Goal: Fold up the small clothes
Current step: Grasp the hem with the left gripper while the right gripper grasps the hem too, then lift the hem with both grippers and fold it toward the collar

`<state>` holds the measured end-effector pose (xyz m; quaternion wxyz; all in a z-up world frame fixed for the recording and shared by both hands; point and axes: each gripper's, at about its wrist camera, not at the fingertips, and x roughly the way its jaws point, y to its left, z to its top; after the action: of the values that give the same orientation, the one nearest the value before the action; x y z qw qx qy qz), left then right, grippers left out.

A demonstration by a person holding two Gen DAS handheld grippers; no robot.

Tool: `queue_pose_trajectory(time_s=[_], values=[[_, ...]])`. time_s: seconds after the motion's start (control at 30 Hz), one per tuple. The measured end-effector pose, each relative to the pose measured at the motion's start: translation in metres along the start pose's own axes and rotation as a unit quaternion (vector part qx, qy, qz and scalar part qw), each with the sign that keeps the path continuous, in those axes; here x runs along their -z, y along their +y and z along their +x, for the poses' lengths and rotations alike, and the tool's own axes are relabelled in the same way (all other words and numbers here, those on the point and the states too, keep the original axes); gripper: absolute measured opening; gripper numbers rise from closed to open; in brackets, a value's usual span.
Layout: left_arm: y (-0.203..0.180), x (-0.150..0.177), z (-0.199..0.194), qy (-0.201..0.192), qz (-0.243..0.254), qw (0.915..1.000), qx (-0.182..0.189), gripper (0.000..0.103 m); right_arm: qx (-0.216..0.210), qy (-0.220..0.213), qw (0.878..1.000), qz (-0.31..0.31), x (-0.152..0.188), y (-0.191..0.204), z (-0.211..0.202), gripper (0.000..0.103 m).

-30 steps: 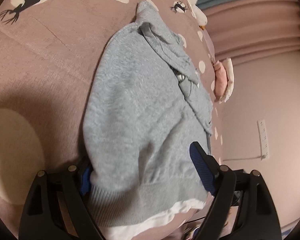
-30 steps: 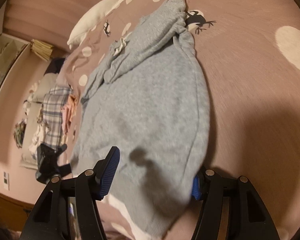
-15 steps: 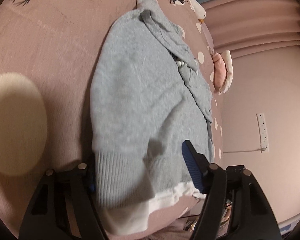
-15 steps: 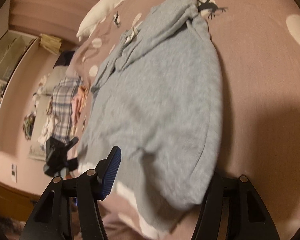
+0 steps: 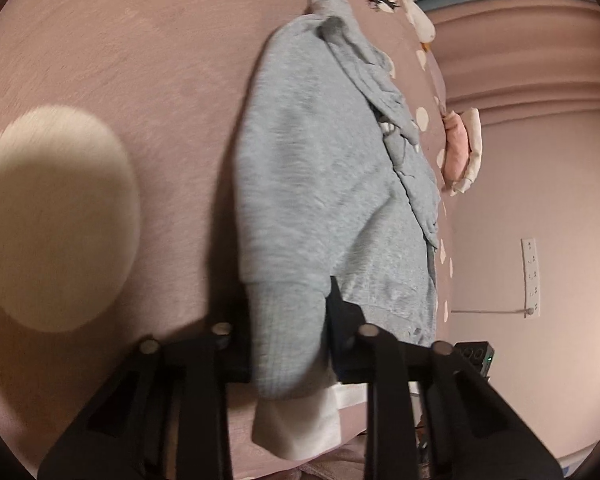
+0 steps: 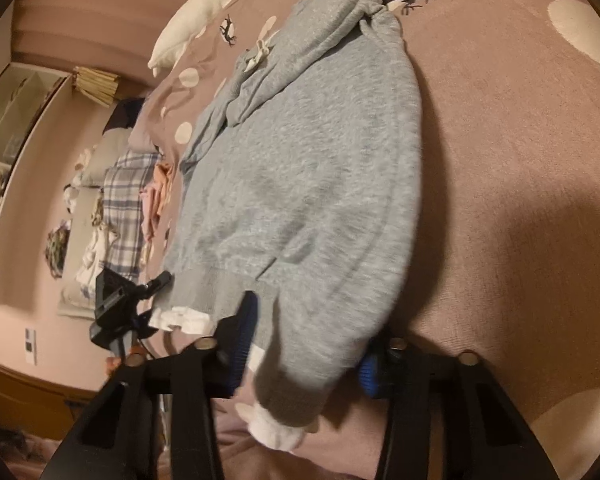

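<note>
Item: small grey knitted sweatshirt with a ribbed hem and white under-layer trim (image 5: 320,184). It lies spread on the dusty-pink bedspread with cream spots and black deer figures (image 5: 140,80), neck end away from you, hem end nearest. Its upper part is bunched and folded over near the collar, where a small white drawstring bow (image 6: 258,54) shows.

Left hand-held gripper (image 5: 290,320): you have just been closing its jaws, and they now pinch the ribbed hem at the sweatshirt's left corner; the fabric is gathered into a narrow bundle between them, white trim hanging below.

Right hand-held gripper (image 6: 306,344): its jaws have likewise just been closing and now clamp the hem's right corner, a thick fold of grey cloth drooping between the blue pads (image 6: 246,332).

Reason for the hold: both bottom corners taken at once suggests you mean to lift the hem and carry it toward the neck, halving the garment. Judged stage: early, grasp made, fold not yet begun.

Also present: a plaid cloth pile (image 6: 120,208) beside the bed and a white pillow (image 6: 204,12) beyond the collar.
</note>
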<state>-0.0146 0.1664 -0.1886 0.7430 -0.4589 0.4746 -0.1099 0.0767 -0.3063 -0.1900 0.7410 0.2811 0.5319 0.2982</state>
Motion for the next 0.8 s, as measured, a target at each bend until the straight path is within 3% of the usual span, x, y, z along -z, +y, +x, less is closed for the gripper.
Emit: queue_pose_trajectory(time_s=[0.13,0.3,0.43,0.8], values=[[-0.004,0.004,-0.002,-0.006,0.005,1.0,-0.006,0.019,0.003,-0.004,1.0,-0.001,0.001,-0.001,-0.002,0.032],[-0.009,0.004,-0.007,-0.009,0.004,0.999,0.043,0.017,-0.018,-0.01,1.0,-0.017,0.002,0.012,-0.002,0.019],[-0.018,-0.001,-0.02,-0.026,0.005,0.9947,0.099,0.016,-0.036,-0.026,0.999,-0.028,-0.002,0.023,-0.007,0.019],[-0.058,-0.024,-0.031,-0.048,0.042,0.9876,0.144,0.015,-0.098,-0.095,0.989,-0.06,-0.033,0.055,-0.034,0.019]])
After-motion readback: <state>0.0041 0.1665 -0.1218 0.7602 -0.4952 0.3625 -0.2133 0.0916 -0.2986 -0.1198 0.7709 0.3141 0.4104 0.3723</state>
